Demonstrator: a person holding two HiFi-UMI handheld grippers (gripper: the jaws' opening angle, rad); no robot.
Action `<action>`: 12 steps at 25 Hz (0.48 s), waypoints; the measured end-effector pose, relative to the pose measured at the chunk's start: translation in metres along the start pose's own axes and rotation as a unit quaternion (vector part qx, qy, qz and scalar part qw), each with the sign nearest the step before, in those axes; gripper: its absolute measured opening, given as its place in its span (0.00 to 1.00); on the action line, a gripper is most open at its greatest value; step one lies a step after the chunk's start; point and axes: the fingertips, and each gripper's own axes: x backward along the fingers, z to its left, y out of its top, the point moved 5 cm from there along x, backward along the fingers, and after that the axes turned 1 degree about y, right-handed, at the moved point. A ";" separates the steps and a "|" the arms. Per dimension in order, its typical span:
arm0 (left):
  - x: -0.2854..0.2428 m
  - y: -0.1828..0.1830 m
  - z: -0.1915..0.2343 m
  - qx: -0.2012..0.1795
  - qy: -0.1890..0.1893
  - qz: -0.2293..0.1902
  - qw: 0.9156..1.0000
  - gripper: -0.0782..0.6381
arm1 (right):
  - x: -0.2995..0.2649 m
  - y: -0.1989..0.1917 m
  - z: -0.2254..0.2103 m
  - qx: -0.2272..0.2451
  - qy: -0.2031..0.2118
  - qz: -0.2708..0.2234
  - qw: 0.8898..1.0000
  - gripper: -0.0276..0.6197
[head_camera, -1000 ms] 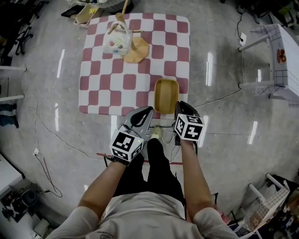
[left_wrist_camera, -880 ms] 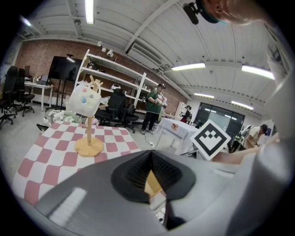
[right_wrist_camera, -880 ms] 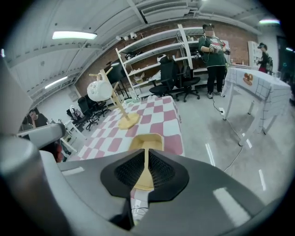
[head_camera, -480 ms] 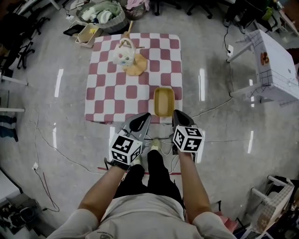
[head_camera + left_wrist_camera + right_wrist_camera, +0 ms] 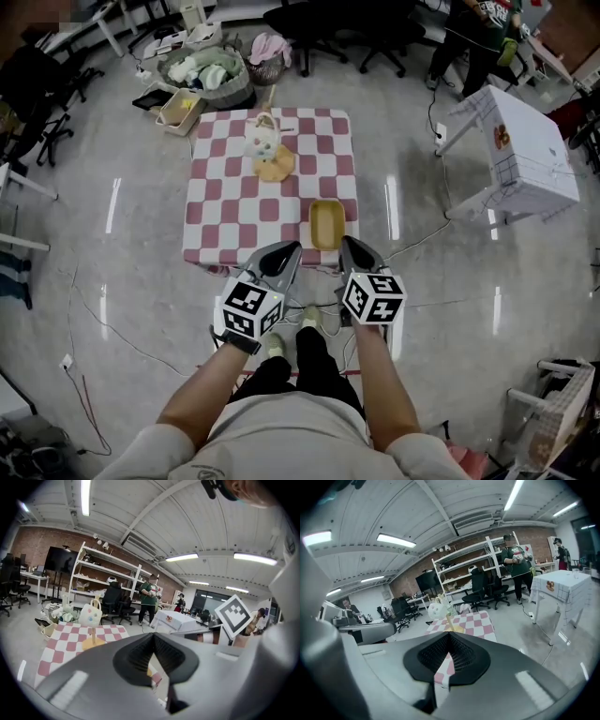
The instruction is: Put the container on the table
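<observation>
A yellow rectangular container (image 5: 326, 224) lies on the checkered table (image 5: 225, 211), close to its near right edge. Just short of that edge, over the floor, my left gripper (image 5: 286, 251) is shut with nothing in it. My right gripper (image 5: 352, 247) is beside it, also shut and empty, its tip just below the container's near end and apart from it. In the left gripper view the shut left gripper (image 5: 153, 635) points at the table (image 5: 61, 639). The right gripper view shows the shut right gripper (image 5: 449, 633) aimed at the table (image 5: 480, 620).
A wooden stand with a white spotted bag (image 5: 263, 142) is at the table's far side. A laundry basket (image 5: 208, 73) and a small box (image 5: 178, 111) sit on the floor beyond. A white table (image 5: 525, 150) stands to the right. Cables cross the floor.
The view has drawn back: the table and container look smaller and farther away. Both grippers stay shut and have pulled a little away from the container.
</observation>
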 end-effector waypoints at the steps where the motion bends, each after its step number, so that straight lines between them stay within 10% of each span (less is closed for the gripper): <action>1: 0.004 0.005 -0.001 -0.002 -0.002 -0.004 1.000 0.12 | 0.004 0.004 0.005 0.002 0.001 -0.007 1.000 0.06; 12: 0.062 0.070 -0.009 -0.014 -0.005 -0.055 0.998 0.12 | 0.061 0.058 0.065 0.023 0.025 -0.096 0.995 0.06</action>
